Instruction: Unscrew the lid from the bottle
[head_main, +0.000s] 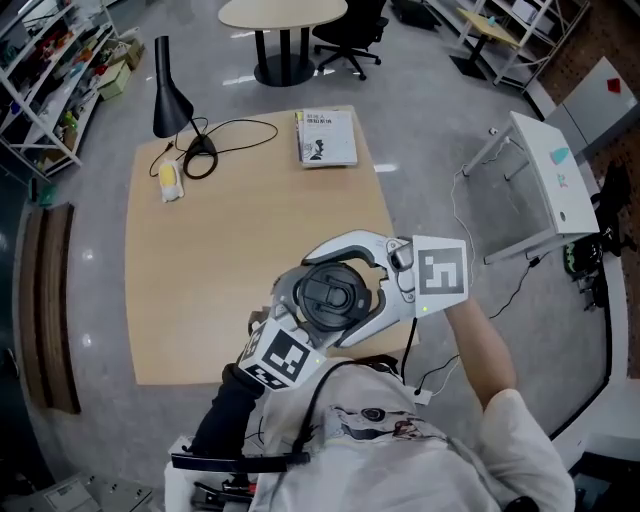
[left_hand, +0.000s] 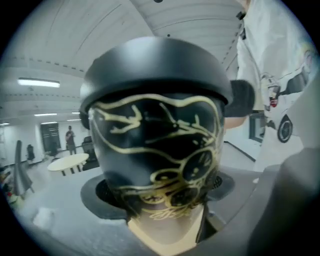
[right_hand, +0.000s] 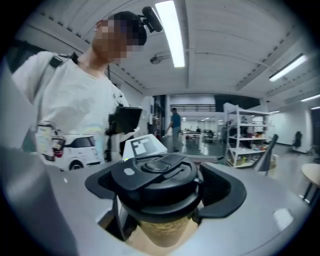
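Over the table's front edge I hold a black bottle (left_hand: 155, 150) with gold line drawings and a black lid (head_main: 335, 297). My left gripper (left_hand: 155, 200) is shut on the bottle's body, which fills the left gripper view. My right gripper (right_hand: 160, 200) reaches in from the right, and its black pads (right_hand: 222, 192) sit against the rim of the lid (right_hand: 155, 175) on both sides. In the head view both grippers' jaws ring the lid from above, and the bottle's body is hidden under it.
The wooden table (head_main: 220, 260) carries a black desk lamp (head_main: 170, 95) with its cable (head_main: 235, 130), a yellow object (head_main: 170, 180) and a book (head_main: 326, 137) at the far side. A white stand (head_main: 550, 180) is on the floor at the right.
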